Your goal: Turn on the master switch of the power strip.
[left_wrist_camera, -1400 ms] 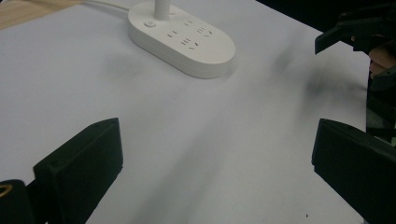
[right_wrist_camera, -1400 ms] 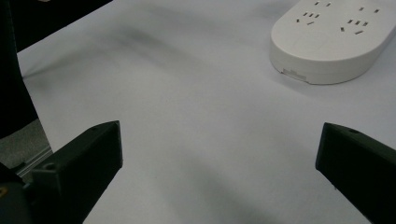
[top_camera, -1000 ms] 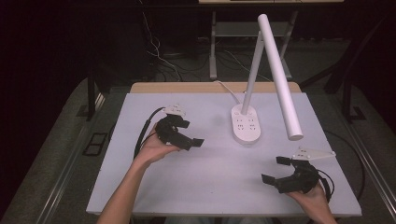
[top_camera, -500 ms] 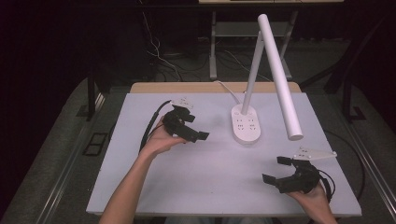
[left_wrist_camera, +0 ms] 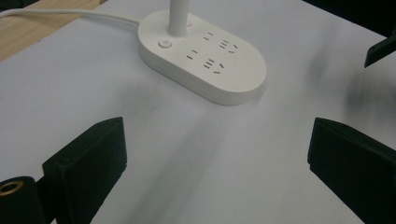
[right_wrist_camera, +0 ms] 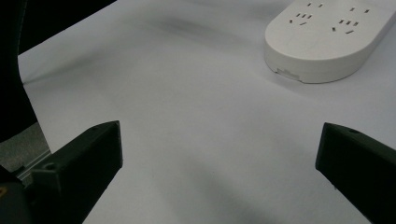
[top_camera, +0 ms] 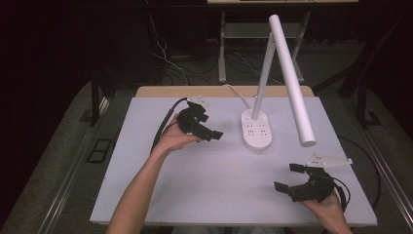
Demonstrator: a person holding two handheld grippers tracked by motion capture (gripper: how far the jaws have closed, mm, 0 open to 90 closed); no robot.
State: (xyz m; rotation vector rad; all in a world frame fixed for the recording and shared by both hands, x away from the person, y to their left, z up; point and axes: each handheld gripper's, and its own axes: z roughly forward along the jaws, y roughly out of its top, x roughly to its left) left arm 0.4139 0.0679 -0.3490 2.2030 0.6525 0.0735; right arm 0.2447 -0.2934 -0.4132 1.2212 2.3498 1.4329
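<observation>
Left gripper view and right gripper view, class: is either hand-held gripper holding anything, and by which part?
Nothing is held. The left hand-held gripper and the right hand-held gripper both have jaws spread wide over the bare white table, short of the white oval lamp base.

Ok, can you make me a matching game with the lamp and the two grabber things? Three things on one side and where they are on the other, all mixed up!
Things:
1. lamp base
2. left gripper
3. right gripper

Places:
A. near the table's front right corner, jaws apart
B. toward the back of the table, with plug sockets on top
C. just left of the lamp base, jaws apart, not touching it

Pairs: 1-B, 2-C, 3-A
</observation>
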